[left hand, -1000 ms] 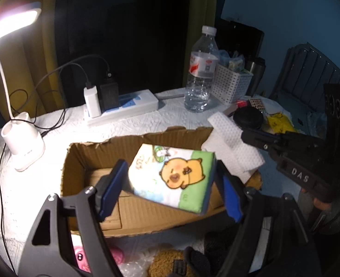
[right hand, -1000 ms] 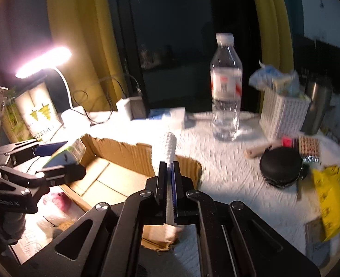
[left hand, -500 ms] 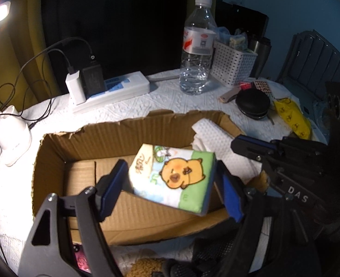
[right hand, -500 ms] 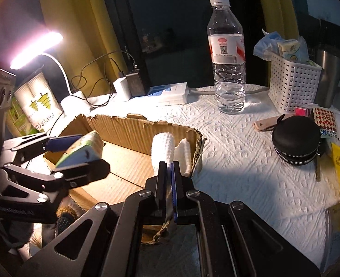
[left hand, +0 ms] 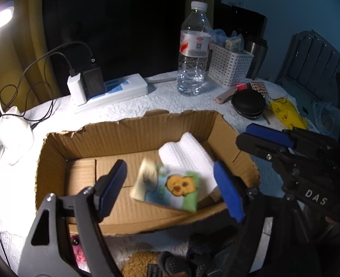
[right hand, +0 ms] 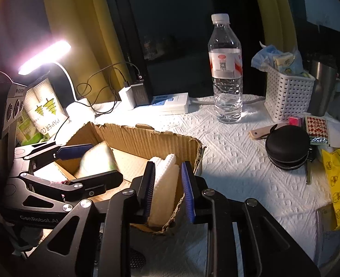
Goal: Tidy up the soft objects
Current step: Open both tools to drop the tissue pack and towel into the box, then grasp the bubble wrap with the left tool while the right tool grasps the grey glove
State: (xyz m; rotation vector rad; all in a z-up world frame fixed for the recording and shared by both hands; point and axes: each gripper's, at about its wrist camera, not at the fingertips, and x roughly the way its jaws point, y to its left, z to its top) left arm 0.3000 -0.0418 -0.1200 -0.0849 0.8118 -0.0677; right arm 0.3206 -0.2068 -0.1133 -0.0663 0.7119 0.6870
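Observation:
An open cardboard box stands on the white table. My left gripper is open above it. A tissue pack with a cartoon chick, motion-blurred, sits free between its fingers inside the box. A folded white cloth lies in the box's right end. In the right wrist view my right gripper is open, its fingers either side of that cloth at the box corner. The tissue pack shows there between the left gripper's fingers.
A water bottle, white basket, power strip with chargers, black round case, yellow bag and lamp base stand behind the box. A pink item and a brown fuzzy item lie in front.
Both grippers have opened. The tissue pack has left my left gripper and dropped into the box. The white cloth has been let go and rests in the box's right end.

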